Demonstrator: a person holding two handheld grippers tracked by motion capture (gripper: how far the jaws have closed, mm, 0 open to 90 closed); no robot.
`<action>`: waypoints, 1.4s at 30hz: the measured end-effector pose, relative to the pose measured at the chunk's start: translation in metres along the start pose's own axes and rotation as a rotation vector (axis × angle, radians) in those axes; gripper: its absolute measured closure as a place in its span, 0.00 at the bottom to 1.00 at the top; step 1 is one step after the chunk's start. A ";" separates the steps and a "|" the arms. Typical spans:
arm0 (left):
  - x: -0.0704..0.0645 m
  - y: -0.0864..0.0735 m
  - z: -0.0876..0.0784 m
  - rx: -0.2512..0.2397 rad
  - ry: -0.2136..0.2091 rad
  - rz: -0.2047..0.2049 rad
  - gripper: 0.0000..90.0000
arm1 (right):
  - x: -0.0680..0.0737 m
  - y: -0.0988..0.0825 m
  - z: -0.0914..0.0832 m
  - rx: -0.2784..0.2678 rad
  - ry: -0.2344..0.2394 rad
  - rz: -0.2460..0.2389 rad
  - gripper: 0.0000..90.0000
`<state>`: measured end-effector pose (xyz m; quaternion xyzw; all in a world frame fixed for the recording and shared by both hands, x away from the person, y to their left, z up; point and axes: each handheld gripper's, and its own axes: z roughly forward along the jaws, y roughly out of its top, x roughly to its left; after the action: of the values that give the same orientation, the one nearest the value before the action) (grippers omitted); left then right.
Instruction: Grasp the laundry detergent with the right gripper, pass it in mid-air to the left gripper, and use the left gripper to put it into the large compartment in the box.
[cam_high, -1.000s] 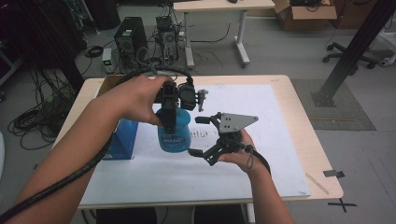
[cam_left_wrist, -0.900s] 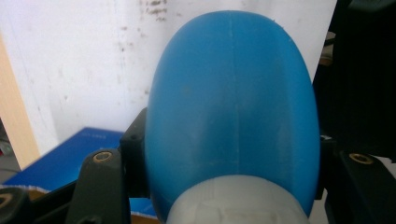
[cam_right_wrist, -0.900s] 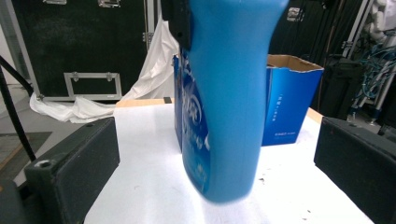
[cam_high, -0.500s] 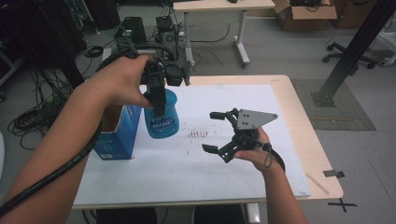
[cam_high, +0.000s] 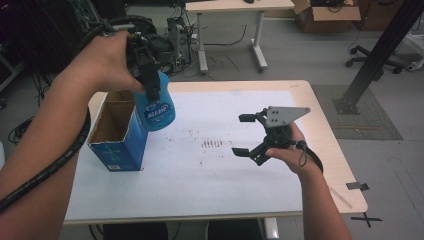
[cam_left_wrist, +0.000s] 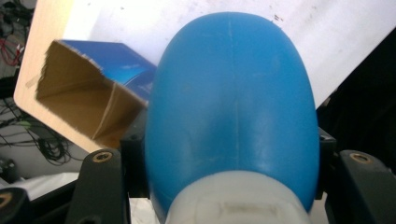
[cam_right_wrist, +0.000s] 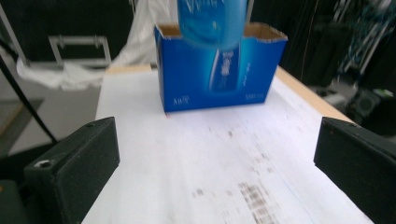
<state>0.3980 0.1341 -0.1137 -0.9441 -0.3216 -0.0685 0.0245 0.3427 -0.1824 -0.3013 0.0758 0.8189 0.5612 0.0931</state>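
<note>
High view: blue bottle (cam_high: 156, 106) held aloft, clamped in left gripper (cam_high: 145, 70), just above the open blue carton (cam_high: 120, 135) at the table's (cam_high: 320, 125) left edge. Right gripper (cam_high: 252, 135) hovers well apart, jaws wide, empty. Likely boxing step: centre bottle over the opening, keep it upright, lower slowly.

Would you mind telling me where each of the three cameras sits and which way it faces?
High view: above the person's side, looking down on the table; both forearms, left gripper holding the bottle, right gripper open.
Left gripper view: on the left gripper, looking down along the bottle to the box; its jaws show.
Right gripper view: low, facing the box; its jaws show.
All share the bottle and box.
</note>
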 end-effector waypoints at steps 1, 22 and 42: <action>0.001 -0.001 -0.001 0.001 -0.001 -0.005 0.43 | -0.002 0.003 -0.002 0.020 0.002 -0.009 0.00; 0.048 -0.038 -0.015 0.034 -0.002 -0.302 0.43 | -0.041 0.056 -0.029 0.464 0.034 -0.088 0.02; 0.082 -0.066 0.001 0.037 -0.071 -0.622 0.43 | -0.044 0.081 -0.031 0.711 0.036 -0.144 0.03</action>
<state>0.4226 0.2358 -0.1024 -0.8017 -0.5967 -0.0341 0.0082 0.3797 -0.1916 -0.2122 0.0354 0.9677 0.2345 0.0857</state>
